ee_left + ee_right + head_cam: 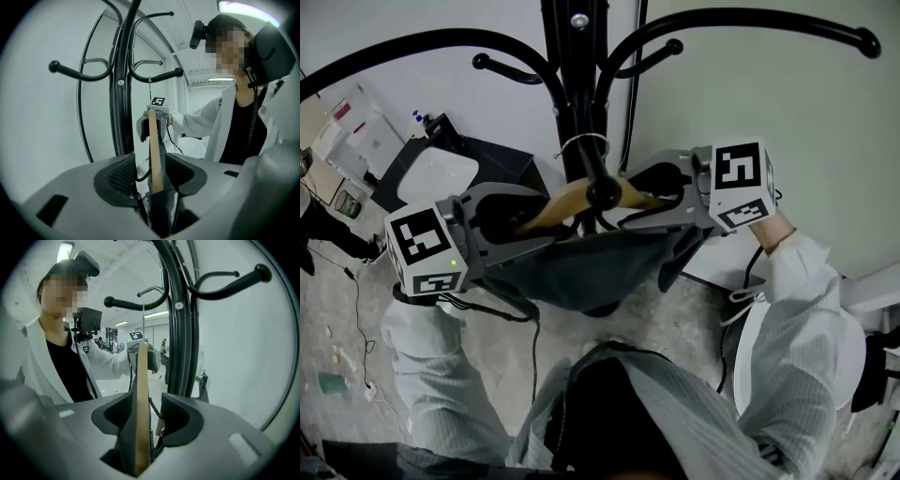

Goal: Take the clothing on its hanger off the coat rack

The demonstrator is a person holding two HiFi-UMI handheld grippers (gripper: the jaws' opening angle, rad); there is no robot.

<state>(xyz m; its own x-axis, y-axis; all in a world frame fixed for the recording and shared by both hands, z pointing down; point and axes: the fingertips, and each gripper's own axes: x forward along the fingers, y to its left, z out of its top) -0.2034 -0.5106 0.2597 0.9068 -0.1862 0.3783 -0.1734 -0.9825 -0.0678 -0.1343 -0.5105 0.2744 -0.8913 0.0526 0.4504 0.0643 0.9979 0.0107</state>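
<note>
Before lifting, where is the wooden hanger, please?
Head view, centre: the wooden hanger hangs from the coat rack, between the left gripper and the right gripper.

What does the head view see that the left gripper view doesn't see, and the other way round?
Only the head view: the floor and the marker cube on the left tool. Only the left gripper view: the ceiling light and the camera on the person's head. Both: the black coat rack, the wooden hanger and the right tool, open around the hanger.
</note>
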